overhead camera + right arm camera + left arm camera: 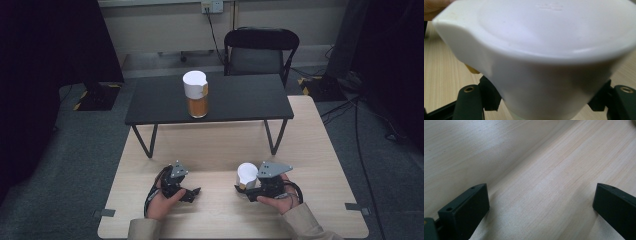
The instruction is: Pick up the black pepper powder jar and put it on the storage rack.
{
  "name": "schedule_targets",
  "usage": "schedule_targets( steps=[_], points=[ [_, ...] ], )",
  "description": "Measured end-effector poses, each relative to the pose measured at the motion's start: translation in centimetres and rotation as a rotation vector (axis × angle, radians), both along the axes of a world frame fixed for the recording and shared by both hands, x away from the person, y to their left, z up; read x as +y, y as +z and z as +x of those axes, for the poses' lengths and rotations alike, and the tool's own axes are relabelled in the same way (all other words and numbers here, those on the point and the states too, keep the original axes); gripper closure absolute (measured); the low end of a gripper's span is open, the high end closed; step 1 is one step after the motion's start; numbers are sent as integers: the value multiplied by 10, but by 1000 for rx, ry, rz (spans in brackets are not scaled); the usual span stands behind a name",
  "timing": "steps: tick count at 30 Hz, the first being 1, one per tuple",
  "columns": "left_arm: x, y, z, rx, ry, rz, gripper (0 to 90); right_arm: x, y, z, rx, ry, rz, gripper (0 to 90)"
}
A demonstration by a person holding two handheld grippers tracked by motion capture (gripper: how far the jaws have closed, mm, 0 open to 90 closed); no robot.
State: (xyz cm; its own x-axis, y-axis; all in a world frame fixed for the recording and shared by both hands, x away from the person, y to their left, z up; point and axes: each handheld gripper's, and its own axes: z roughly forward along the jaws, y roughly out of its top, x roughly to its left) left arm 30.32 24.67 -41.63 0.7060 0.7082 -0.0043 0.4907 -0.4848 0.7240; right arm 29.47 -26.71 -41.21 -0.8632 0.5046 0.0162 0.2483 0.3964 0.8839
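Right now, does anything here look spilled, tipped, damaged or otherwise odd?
Nothing stands out. The white-lidded container stands upright on the black side table. The right gripper is shut on a second white cup, which looks upright. The left gripper is open over bare wooden table. No spill shows.

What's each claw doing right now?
Left claw: open, holding nothing, over the wooden table.
Right claw: shut on the white-lidded container.

The room was dim, its edges falling into near black. Soft overhead light lay on the wooden table (210, 150). The white cup (536, 57), close against the right gripper's camera, was blurred.
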Motion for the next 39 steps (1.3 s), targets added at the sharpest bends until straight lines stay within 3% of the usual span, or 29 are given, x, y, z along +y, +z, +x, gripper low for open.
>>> schedule_targets(
  steps=[23, 39],
  points=[
    [0, 0, 0, 0, 2, 0, 0, -3, 10, 5, -1, 0, 1, 301],
    [0, 0, 0, 0, 2, 0, 0, 3, 25, 21, -5, -23, 9, 302]
  ],
)
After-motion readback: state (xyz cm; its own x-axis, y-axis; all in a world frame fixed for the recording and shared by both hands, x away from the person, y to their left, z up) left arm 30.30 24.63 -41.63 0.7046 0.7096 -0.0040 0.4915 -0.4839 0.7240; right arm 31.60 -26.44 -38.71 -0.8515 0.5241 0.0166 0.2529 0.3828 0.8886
